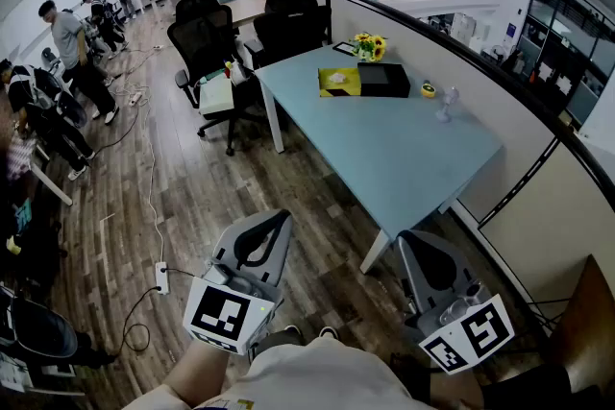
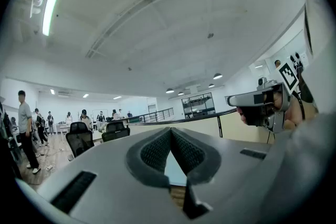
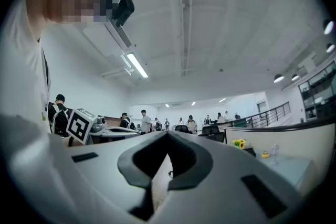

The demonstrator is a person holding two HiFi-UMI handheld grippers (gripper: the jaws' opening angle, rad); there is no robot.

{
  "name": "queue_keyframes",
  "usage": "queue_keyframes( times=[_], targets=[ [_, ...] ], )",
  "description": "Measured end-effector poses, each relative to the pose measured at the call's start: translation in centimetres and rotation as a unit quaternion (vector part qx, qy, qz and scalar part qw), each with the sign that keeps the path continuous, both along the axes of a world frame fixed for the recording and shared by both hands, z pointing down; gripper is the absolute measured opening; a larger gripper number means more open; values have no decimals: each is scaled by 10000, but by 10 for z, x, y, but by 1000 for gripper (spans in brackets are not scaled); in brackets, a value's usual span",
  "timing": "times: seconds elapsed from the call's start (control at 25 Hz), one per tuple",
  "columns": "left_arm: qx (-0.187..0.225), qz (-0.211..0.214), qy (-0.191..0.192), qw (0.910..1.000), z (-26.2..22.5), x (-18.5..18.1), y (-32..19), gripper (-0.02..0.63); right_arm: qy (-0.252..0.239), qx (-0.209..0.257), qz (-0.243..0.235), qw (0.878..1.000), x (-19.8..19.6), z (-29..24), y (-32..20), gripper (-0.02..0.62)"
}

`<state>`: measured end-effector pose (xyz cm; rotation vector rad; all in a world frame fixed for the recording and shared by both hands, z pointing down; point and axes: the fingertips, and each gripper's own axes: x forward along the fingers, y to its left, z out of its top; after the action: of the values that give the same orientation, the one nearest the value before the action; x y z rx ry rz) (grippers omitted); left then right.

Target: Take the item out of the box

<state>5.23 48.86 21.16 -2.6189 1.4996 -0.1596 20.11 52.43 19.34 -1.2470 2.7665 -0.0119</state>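
- The left gripper (image 1: 284, 216) is held close to the person's body, pointing level; in the left gripper view its claw (image 2: 170, 131) is pressed together at the tips with nothing in it
- The right gripper (image 1: 406, 236) is beside it, also level; its claw (image 3: 168, 137) is pressed together and empty
- Both grippers are over the wooden floor (image 1: 192, 197), well apart from the light blue table (image 1: 404, 158)
- The black box (image 1: 384, 79) sits on the far part of the table; what is inside it cannot be made out from here
- A flat yellow piece (image 1: 339, 82) lies touching the box's left side
- A bunch of sunflowers (image 1: 369, 46) stands just behind the box, and a small yellow object (image 1: 428, 90) is near its right side
- Black office chairs (image 1: 205, 38) stand at the table's left and far edges
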Motion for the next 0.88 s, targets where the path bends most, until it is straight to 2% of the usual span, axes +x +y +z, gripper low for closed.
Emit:
queue_keyframes(
  times=[0.48, 0.68, 0.72, 0.76, 0.8, 0.84, 0.88],
  targets=[
    [-17, 20, 8, 10000, 8, 15, -6, 3, 190, 27, -26, 9998, 9, 10, -4, 3],
    [-71, -137, 37, 9999, 14, 9, -8, 3, 150, -23, -9, 9999, 11, 18, -9, 5],
    [-92, -217, 28, 9997, 17, 6, -9, 3, 135, -28, 29, 9999, 12, 20, -11, 36],
    [-113, -289, 33, 9995, 19, 3, -11, 3, 125, -34, 72, 9999, 12, 21, -14, 169],
    [-122, -322, 61, 9994, 19, 1, -13, 3, 109, -25, 127, 9999, 13, 21, -18, 259],
    [-115, -320, 96, 9994, 18, -1, -16, 3, 85, 4, 186, 9998, 13, 20, -22, 292],
    [-105, -310, 116, 9994, 16, -2, -19, 3, 64, 38, 226, 9997, 13, 18, -27, 293]
  ],
)
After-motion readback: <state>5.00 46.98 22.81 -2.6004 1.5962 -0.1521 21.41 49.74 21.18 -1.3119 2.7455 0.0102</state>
